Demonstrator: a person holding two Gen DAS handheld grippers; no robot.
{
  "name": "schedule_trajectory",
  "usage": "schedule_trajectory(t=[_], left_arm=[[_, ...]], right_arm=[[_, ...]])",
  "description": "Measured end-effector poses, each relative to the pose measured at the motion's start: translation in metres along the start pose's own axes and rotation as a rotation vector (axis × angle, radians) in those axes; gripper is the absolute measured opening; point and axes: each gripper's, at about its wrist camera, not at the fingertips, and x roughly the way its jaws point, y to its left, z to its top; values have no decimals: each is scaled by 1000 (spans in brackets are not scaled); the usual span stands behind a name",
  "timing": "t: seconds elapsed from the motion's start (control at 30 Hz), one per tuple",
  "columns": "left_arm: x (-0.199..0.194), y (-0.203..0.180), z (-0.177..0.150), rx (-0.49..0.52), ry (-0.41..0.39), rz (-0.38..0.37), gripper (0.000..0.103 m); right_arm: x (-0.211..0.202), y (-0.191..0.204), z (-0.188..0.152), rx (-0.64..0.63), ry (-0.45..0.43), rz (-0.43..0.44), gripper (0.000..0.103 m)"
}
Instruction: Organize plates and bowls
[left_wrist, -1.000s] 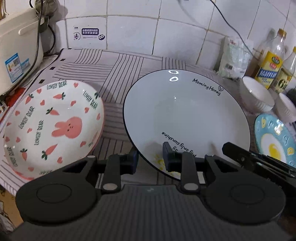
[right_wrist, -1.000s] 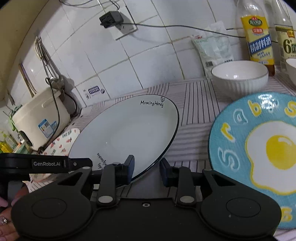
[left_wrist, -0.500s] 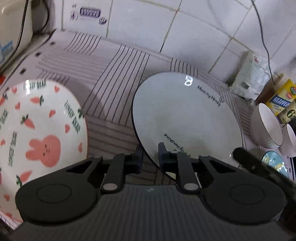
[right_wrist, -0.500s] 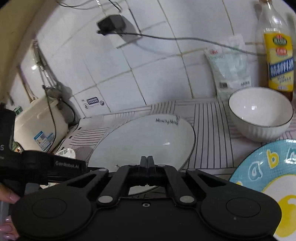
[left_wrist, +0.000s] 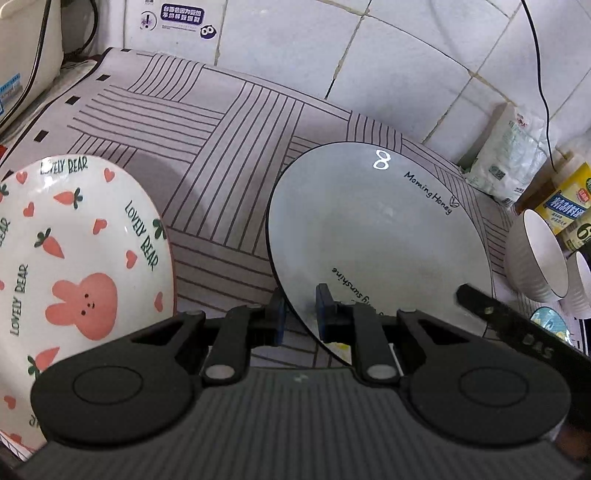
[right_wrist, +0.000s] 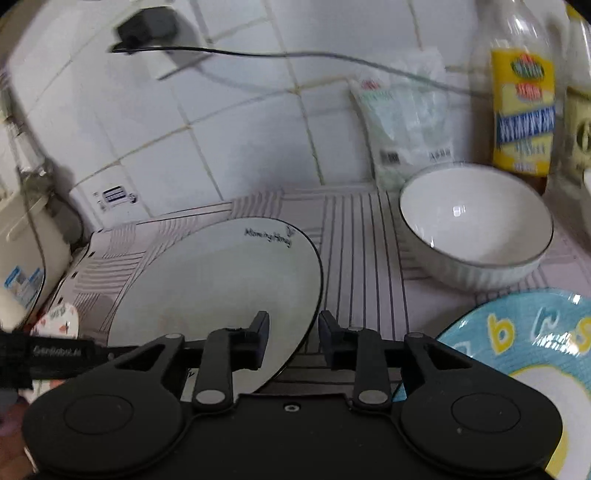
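Counter (left_wrist: 229, 155) under a striped mat carries the white plate (left_wrist: 376, 236), its near rim clamped by the left tool (left_wrist: 299, 314), while the right tool (right_wrist: 291, 338), jaws opening, straddles the rim at the plate's other side without pressing, rabbit plate (left_wrist: 74, 266) just beside.

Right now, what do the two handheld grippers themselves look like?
Both are matte black. The left gripper has two round discs, silver pivot pins on its linkage arms, dark blue fingertip pads and a ribbed grey body. The right gripper has the same discs and pins, with black fingertips. White GenRobot.AI lettering marks the left one's side.
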Motion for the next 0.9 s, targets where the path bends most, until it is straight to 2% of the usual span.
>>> schedule_trajectory(t=[0.1,0.23,0.43,0.57,0.67,0.73,0.83,0.9], left_arm=[[-1,-5,4,55,-21,16,16],[-7,-12,15,128,-73,20,16],[4,-24,45,156,-94,6,16],[18,-26,66,160,-73,-6,16],[38,-24,74,144,-3,11,17],[47,-22,76,130,16,16,17],[46,-23,80,110,52,21,17],[42,-25,83,99,85,33,18]], right_arm=[[17,-4,-1,36,60,19,22],[14,2,1,-12,-18,33,22],[24,0,26,-17,-56,46,22],[35,3,42,-39,-75,10,22],[47,4,48,-6,-48,-22,22],[57,8,46,-14,-27,-60,23],[67,12,41,-6,-25,-91,31],[68,21,40,-45,-18,-114,35]])
